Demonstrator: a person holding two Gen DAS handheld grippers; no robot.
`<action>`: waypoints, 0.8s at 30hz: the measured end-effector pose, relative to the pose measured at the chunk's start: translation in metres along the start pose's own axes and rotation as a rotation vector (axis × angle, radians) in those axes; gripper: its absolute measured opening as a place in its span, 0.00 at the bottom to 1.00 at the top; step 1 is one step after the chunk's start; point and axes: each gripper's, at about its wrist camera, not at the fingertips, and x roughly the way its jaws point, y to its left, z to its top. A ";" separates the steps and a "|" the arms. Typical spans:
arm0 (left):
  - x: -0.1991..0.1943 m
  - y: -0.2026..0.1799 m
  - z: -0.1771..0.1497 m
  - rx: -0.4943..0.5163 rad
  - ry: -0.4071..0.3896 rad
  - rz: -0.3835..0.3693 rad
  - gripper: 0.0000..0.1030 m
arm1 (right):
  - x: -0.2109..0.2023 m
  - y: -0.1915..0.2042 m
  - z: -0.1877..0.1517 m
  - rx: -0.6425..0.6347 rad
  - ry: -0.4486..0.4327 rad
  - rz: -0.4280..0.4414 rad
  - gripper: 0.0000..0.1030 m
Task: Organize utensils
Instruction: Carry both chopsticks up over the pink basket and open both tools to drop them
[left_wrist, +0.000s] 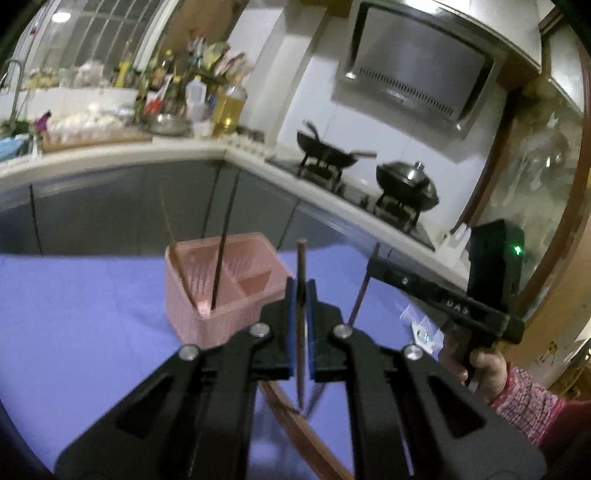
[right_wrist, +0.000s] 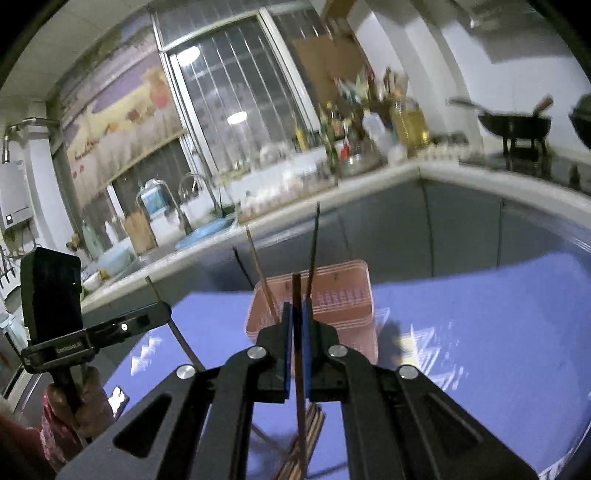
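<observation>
Ahead, open purple cloth (left_wrist: 92, 314) surrounds a pink holder (left_wrist: 221, 291), which stands mid-table with two chopsticks (left_wrist: 221, 266) upright inside. Grey cabinets and a cluttered counter (left_wrist: 110, 155) lie beyond. Left gripper (left_wrist: 302, 295) is clenched on a brown chopstick (left_wrist: 301, 258); right gripper (right_wrist: 296, 314) grips another chopstick (right_wrist: 296, 291). Both hover near the holder.

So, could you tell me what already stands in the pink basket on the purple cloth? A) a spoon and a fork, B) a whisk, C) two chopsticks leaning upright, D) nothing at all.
C: two thin chopsticks lean upright in one compartment of the pink basket, while the left gripper and the right gripper are each shut on another chopstick above the purple cloth.
</observation>
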 end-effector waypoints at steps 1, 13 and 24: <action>-0.003 -0.002 0.009 0.001 -0.014 0.003 0.04 | -0.002 0.002 0.008 -0.006 -0.016 0.001 0.05; -0.011 -0.002 0.106 0.077 -0.178 0.101 0.04 | 0.021 0.039 0.112 -0.109 -0.130 -0.020 0.05; 0.041 0.029 0.106 0.128 -0.067 0.240 0.04 | 0.100 0.040 0.105 -0.138 -0.063 -0.052 0.05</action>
